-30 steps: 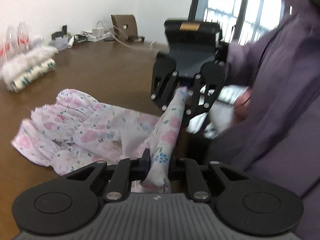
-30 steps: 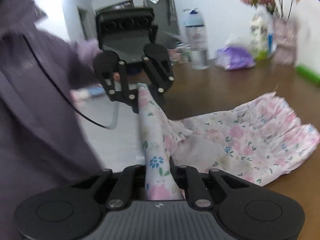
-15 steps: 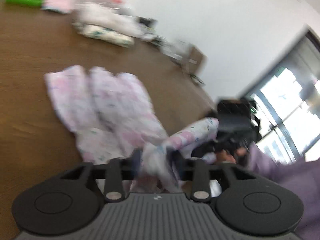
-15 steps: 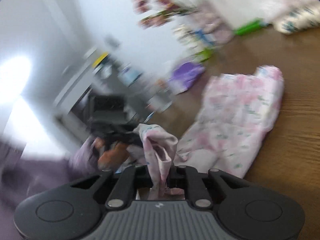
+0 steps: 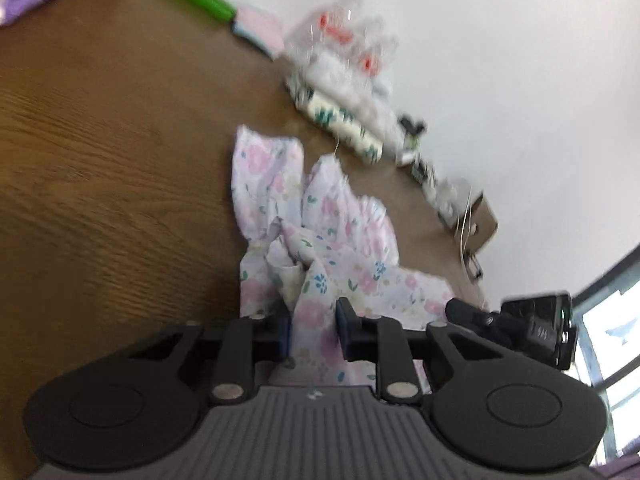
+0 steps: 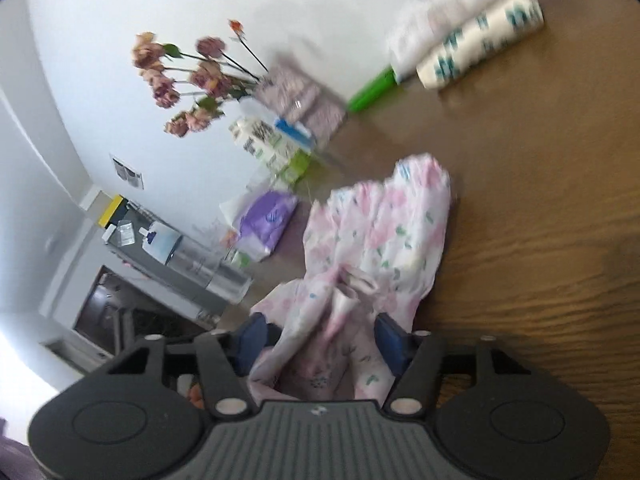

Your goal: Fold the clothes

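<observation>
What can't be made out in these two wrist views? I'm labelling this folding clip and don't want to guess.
- Left wrist view: the floral garment below the left gripper is hidden by the gripper body.
- Right wrist view: the cloth held by the right gripper bunches between the fingers; which garment part it is cannot be told.
- Both views: motion blur smears the clutter by the wall, so labels are unreadable.
- The person is out of frame.
</observation>
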